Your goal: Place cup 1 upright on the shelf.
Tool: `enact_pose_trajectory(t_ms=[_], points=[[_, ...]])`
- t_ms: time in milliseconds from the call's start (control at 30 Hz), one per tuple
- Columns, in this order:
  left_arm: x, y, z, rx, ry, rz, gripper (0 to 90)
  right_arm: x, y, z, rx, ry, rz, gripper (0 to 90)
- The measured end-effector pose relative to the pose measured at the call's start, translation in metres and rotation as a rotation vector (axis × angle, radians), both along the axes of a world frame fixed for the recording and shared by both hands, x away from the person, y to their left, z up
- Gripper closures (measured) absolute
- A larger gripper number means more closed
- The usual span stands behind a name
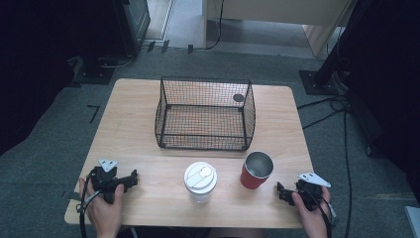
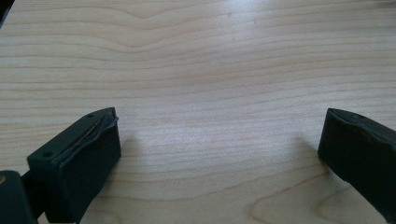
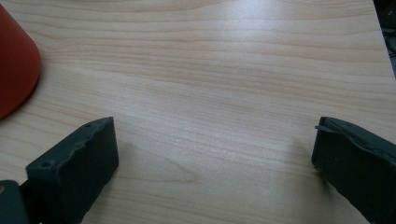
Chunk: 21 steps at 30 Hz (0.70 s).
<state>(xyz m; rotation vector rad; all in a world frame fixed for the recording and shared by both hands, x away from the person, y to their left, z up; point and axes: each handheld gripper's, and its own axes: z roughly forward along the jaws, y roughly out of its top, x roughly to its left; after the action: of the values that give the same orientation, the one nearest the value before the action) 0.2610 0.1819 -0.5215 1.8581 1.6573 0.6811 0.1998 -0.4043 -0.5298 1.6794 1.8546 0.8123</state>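
A black wire basket [image 1: 205, 114] stands empty at the middle of the wooden table [image 1: 148, 148]. In front of it are a clear cup with a white lid [image 1: 200, 181] and, to its right, a red cup [image 1: 257, 170] with a shiny metal inside, upright. My left gripper [image 1: 132, 179] rests near the table's front left, left of the lidded cup, open [image 2: 219, 140] over bare wood. My right gripper [image 1: 282, 191] lies near the front right, just right of the red cup [image 3: 14, 70], open [image 3: 215, 144] with nothing between its jaws.
Grey carpet surrounds the table. Black stands and cables lie on the floor at the right [image 1: 327, 106] and back left [image 1: 94, 69]. Bare wood lies to either side of the basket and along the front edge.
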Motion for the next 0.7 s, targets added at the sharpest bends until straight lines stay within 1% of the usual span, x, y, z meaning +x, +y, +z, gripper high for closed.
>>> enact_pose_trajectory(t_ms=[100, 133, 300, 367, 467, 567, 633, 667, 700], points=[[0.0, 0.0, 0.0, 0.0, 0.0, 0.0, 0.0, 0.0, 0.0, 0.0, 0.0, -0.001, -0.001, 0.4], [0.0, 0.0, 0.0, 0.0, 0.0, 0.0, 0.0, -0.001, 0.0, 0.0, 0.002, -0.002, -0.009, 0.3], [0.0, 0.0, 0.0, 0.0, 0.0, 0.0, 0.0, -0.005, 0.002, 0.0, 0.002, -0.003, -0.008, 0.8], [0.0, 0.0, 0.0, 0.0, 0.0, 0.0, 0.0, -0.007, 0.003, 0.002, 0.001, 0.006, -0.002, 0.9], [0.0, 0.0, 0.0, 0.0, 0.0, -0.001, 0.0, -0.008, 0.004, 0.003, 0.001, 0.001, -0.001, 0.9], [0.0, 0.0, 0.0, 0.0, 0.0, -0.001, 0.0, -0.011, 0.009, 0.008, 0.002, -0.02, 0.02, 0.9], [0.0, 0.0, 0.0, 0.0, 0.0, -0.001, 0.0, -0.012, 0.012, 0.009, 0.005, -0.023, 0.027, 0.9], [0.0, 0.0, 0.0, 0.0, 0.0, -0.001, 0.0, -0.013, 0.017, 0.011, 0.006, -0.027, 0.048, 0.9], [0.0, 0.0, 0.0, 0.0, 0.0, -0.001, 0.0, -0.014, 0.019, 0.012, 0.007, -0.028, 0.057, 0.9]])
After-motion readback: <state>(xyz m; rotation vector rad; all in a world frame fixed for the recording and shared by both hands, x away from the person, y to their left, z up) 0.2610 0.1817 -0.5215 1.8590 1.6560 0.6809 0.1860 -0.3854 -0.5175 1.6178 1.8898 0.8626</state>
